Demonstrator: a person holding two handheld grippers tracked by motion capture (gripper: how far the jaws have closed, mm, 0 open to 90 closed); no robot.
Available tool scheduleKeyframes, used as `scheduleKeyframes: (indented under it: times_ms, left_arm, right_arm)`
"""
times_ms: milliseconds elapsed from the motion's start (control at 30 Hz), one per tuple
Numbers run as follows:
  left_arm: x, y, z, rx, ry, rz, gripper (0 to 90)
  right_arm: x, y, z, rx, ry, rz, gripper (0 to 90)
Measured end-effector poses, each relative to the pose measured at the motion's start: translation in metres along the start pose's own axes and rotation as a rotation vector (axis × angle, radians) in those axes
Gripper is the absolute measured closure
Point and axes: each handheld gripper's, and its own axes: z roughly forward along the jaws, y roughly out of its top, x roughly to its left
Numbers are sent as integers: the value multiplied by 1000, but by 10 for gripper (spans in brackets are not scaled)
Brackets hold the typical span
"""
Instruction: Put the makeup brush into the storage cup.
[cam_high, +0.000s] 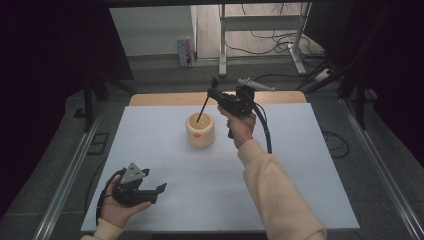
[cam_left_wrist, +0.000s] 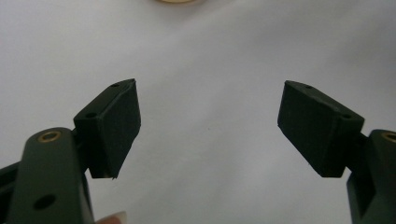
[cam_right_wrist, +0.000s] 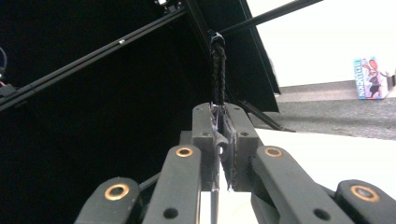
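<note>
Right gripper (cam_high: 216, 93): raised above the far middle of the counter (cam_high: 280, 175), my forearm stretched forward in a cream sleeve (cam_high: 272, 185), wrist level, jaws pointing left. Jaws clamped together on a thin dark stick (cam_high: 202, 111); in the right gripper view a short length of it (cam_right_wrist: 218, 70) stands up past the tips.

Stick: slants down from the jaws, its lower end inside the cream cup (cam_high: 200, 130).

Cup: upright on the counter, just left of my right hand (cam_high: 239, 125), with an orange mark on its near side.

Left gripper (cam_high: 150, 192): resting low at the near left corner of the counter, cradled in my left hand (cam_high: 120, 210). Jaws wide apart, nothing between them.
</note>
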Motion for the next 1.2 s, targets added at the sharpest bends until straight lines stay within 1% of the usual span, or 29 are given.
scheduleKeyframes:
  times_ms: [167, 300, 367, 433, 500, 633, 700, 733, 833, 900, 1033, 1133, 1200]
  left_arm:
    - [1, -1, 0, 4, -1, -1, 221]
    - [1, -1, 0, 5, -1, -2, 221]
    - [1, -1, 0, 3, -1, -3, 221]
    - [1, -1, 0, 4, -1, -3, 221]
    - [1, -1, 0, 6, -1, -3, 221]
    - [2, -2, 0, 11, 0, -1, 221]
    - [2, -2, 0, 10, 1, -3, 221]
    - [2, -2, 0, 10, 1, -3, 221]
    - [2, -3, 0, 9, 1, -3, 221]
    - [2, -3, 1, 10, 0, -3, 221]
    - [3, -4, 1, 16, 2, -3, 222]
    - [3, -4, 1, 15, 2, -5, 222]
    - [3, -4, 1, 15, 3, -4, 222]
  right_arm:
    - [-6, 0, 5, 4, -15, 0, 835]
    - [-11, -2, 9, 18, -38, -20, 834]
    - [-13, -2, 9, 19, -39, -11, 833]
    - [-14, -3, 10, 21, -41, -19, 832]
    - [-14, -4, 12, 24, -45, -17, 831]
    - [-16, -10, 16, 49, -56, -45, 831]
    - [-17, -13, 18, 51, -61, -48, 831]
    - [-18, -16, 19, 55, -64, -41, 831]
    - [-20, -18, 22, 64, -70, -53, 831]
    - [-21, -20, 24, 67, -75, -48, 832]
    - [-21, -23, 27, 73, -77, -54, 832]
    - [-22, -25, 29, 87, -84, -64, 831]
    - [-21, -27, 30, 98, -88, -60, 831]
